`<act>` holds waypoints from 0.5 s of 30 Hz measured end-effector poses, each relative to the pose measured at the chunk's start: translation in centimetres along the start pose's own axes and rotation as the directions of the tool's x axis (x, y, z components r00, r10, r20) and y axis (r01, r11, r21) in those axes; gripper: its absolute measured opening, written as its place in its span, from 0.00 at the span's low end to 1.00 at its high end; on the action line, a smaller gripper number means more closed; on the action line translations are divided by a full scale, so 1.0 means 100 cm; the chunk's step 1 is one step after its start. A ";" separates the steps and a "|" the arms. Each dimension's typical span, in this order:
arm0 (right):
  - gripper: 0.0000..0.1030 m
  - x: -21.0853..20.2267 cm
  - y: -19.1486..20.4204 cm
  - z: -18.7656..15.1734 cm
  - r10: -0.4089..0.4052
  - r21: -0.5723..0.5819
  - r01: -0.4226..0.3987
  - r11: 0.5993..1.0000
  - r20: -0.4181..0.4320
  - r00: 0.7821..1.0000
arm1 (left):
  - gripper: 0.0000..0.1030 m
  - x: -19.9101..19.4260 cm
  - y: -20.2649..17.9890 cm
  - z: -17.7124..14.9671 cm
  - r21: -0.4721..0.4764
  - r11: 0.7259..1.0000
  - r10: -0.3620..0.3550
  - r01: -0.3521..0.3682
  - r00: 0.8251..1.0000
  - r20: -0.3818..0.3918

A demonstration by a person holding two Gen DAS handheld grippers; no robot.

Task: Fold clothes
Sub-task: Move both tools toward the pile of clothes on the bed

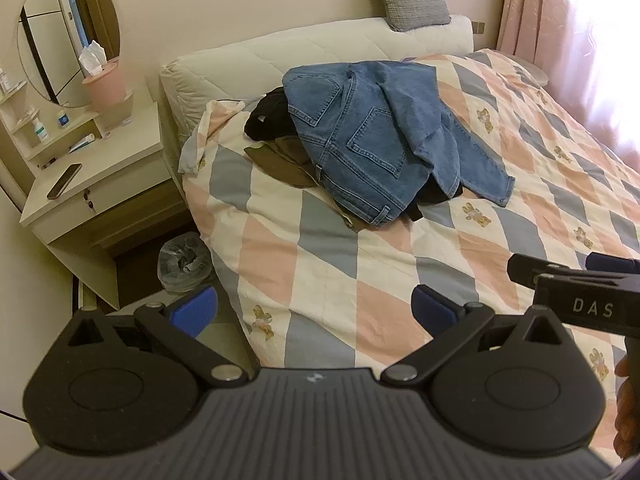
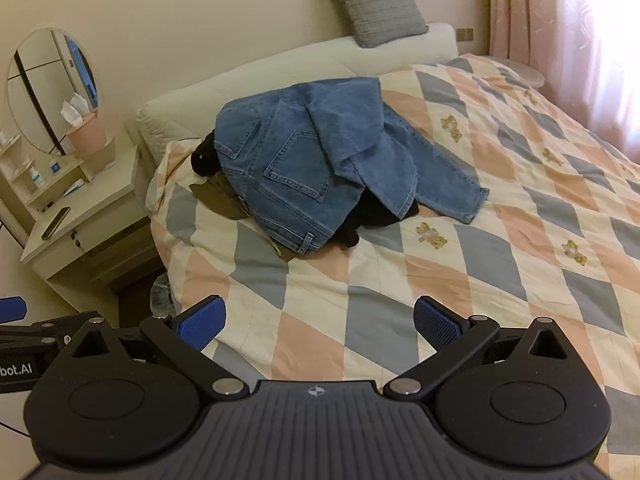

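Observation:
A heap of clothes lies near the head of the bed. Blue jeans (image 1: 372,136) (image 2: 316,160) are draped on top, back pockets up, one leg trailing right. Under them show a black garment (image 1: 266,118) (image 2: 372,216) and an olive-brown one (image 1: 280,160) (image 2: 222,196). My left gripper (image 1: 316,312) hangs open over the bed's near left corner, well short of the heap, nothing between its blue pads. My right gripper (image 2: 320,322) is open too, above the quilt in front of the heap. The right gripper's side appears at the right edge of the left wrist view (image 1: 576,284).
The bed carries a checked quilt (image 1: 520,184) (image 2: 540,208) with small bear prints. A grey cushion (image 2: 374,4) leans on the padded headboard (image 1: 320,48). Left of the bed stands a vanity table (image 1: 100,168) with a round mirror, a phone (image 1: 64,181), bottles; a bagged bin (image 1: 182,260) sits below. Pink curtains (image 2: 580,40) hang right.

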State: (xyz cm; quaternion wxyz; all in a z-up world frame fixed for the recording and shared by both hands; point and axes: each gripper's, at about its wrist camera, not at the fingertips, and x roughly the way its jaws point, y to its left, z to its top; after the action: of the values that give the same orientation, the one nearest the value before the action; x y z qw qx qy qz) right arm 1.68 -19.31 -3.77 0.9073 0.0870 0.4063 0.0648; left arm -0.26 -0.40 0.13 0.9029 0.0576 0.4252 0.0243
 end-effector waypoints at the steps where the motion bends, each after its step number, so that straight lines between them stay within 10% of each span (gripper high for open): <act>1: 1.00 0.000 0.000 0.000 0.002 -0.002 -0.002 1.000 0.001 1.000 | 0.99 -0.001 -0.001 0.000 0.004 1.000 0.005 -0.005 1.000 0.003; 15: 1.00 0.003 0.003 -0.002 -0.012 0.006 0.012 1.000 -0.009 1.000 | 0.99 0.010 0.011 -0.002 0.018 0.999 -0.035 0.036 0.999 -0.041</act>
State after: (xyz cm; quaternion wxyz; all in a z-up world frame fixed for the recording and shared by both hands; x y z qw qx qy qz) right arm 1.68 -18.95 -4.09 0.9056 0.0871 0.4110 0.0585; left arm 0.23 0.76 -0.68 0.8938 0.0579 0.4447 0.0056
